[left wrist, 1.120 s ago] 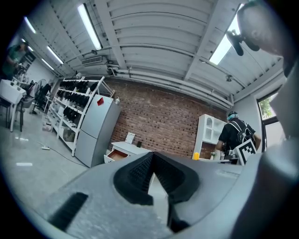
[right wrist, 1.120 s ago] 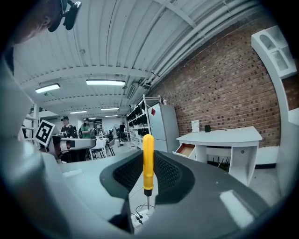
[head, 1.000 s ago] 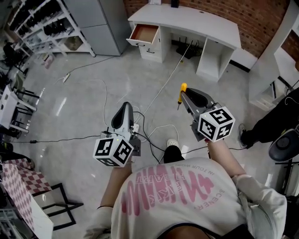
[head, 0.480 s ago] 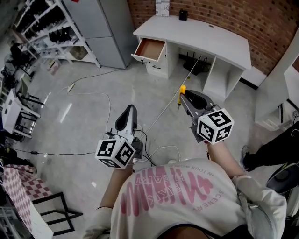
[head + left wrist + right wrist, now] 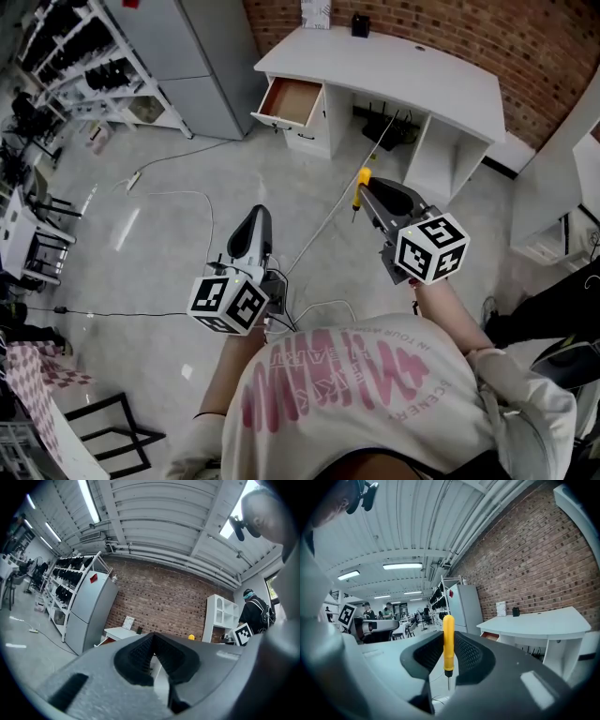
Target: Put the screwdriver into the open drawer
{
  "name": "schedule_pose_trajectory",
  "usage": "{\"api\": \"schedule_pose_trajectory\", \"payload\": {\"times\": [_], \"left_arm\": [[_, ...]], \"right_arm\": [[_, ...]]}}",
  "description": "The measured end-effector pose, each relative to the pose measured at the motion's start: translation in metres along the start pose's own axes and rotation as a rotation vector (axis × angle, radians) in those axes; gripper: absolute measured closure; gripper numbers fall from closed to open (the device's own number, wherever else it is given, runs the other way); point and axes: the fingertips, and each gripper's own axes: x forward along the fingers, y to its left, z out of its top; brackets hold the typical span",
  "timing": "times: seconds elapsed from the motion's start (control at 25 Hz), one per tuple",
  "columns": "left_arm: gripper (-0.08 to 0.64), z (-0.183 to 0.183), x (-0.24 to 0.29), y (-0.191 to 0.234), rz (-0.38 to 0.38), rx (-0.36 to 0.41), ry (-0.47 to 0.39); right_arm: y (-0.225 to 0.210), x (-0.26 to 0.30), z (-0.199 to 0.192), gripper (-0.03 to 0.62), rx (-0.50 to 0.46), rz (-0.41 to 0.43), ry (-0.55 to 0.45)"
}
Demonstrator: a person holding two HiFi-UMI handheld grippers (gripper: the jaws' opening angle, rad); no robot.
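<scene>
One screwdriver [image 5: 363,176], and the right tongs [image 5: 367,187] have it clamped between the pads, upright, yellow handle on top and thin tip pointing down. The left tongs [image 5: 257,216] carry nothing, their jaws closed together at the tips. Both are held out over the grey floor [image 5: 169,244], where cables [image 5: 323,220] trail below them. Ahead, well apart from the screwdriver, the white bench [image 5: 412,66] stands against the brick wall [image 5: 525,47], with the open drawer [image 5: 291,101] pulled out at its left end.
</scene>
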Motion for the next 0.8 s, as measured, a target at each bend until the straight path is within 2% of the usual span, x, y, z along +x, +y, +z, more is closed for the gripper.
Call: {"api": "schedule_pose_trajectory", "payload": {"times": [0.52,0.68,0.8], "left_arm": [[0.561,-0.025,0.01,0.019,0.052,-0.035,0.03],[0.561,-0.027,0.03,0.022,0.044,-0.028,0.029],[0.561,-0.028,0.047,0.027,0.043,-0.025,0.032]], "right_arm": [[-0.019,0.021,-0.02,0.509,0.022,0.027,0.035],[-0.033,0.032,-0.022,0.509,0.026,0.023,0.042],[-0.05,0.041,-0.022,0.509,0.064,0.018,0.043]]}}
